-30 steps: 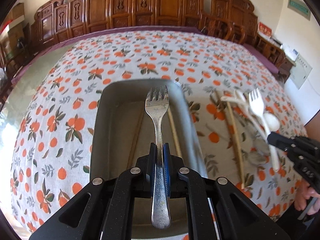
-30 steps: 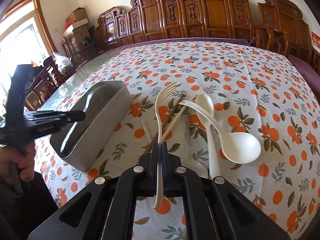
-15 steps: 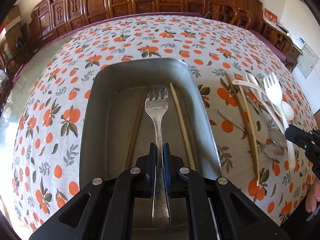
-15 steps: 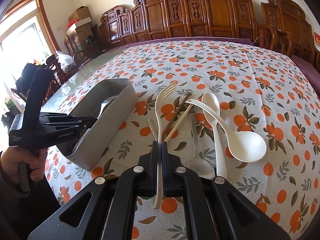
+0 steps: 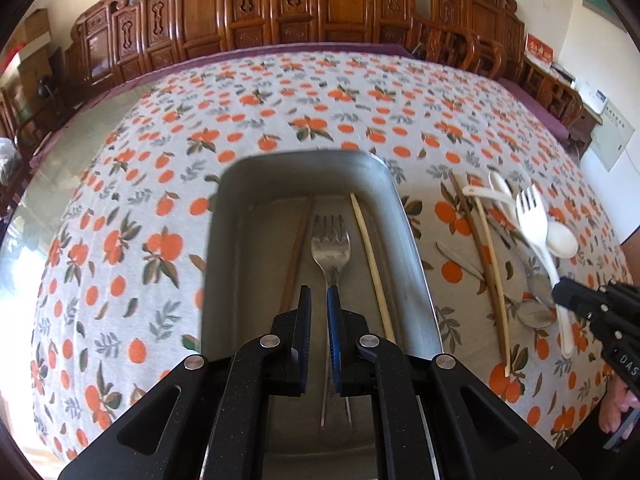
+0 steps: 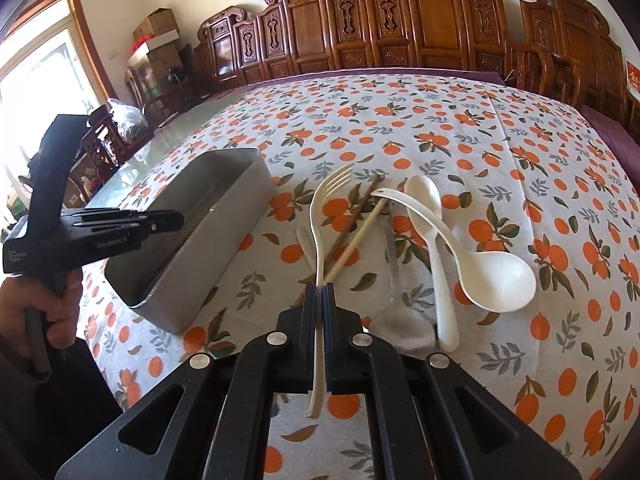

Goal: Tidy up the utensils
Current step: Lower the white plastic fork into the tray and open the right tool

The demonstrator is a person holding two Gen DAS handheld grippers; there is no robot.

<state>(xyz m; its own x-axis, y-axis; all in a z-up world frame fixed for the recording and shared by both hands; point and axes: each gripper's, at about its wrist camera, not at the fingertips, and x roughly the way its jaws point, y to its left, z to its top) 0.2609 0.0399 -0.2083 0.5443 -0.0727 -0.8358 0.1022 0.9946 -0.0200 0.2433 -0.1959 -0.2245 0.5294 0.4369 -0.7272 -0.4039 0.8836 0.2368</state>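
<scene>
A metal fork [image 5: 330,248] lies in the grey metal tray [image 5: 304,160], tines pointing away, between a dark chopstick [image 5: 296,256] and a pale chopstick [image 5: 372,264]. My left gripper [image 5: 317,292] hovers over the fork's handle, open, with a clear gap between the pads and nothing gripped. My right gripper [image 6: 319,288] is shut on the handle of a white plastic fork [image 6: 320,216], whose tines point away over the tablecloth. In the right wrist view the tray [image 6: 224,248] sits to the left, with the left gripper [image 6: 176,218] above it.
On the orange-print cloth right of the tray lie two chopsticks [image 6: 352,224], a white ladle spoon [image 6: 496,280], a white spoon [image 6: 436,264] and a metal spoon [image 5: 536,312]. Carved wooden chairs line the table's far side. A person's hand [image 6: 36,300] holds the left gripper.
The left gripper's pads have parted and the metal fork, clamped before, now lies loose in the tray. The right gripper still holds the white fork.
</scene>
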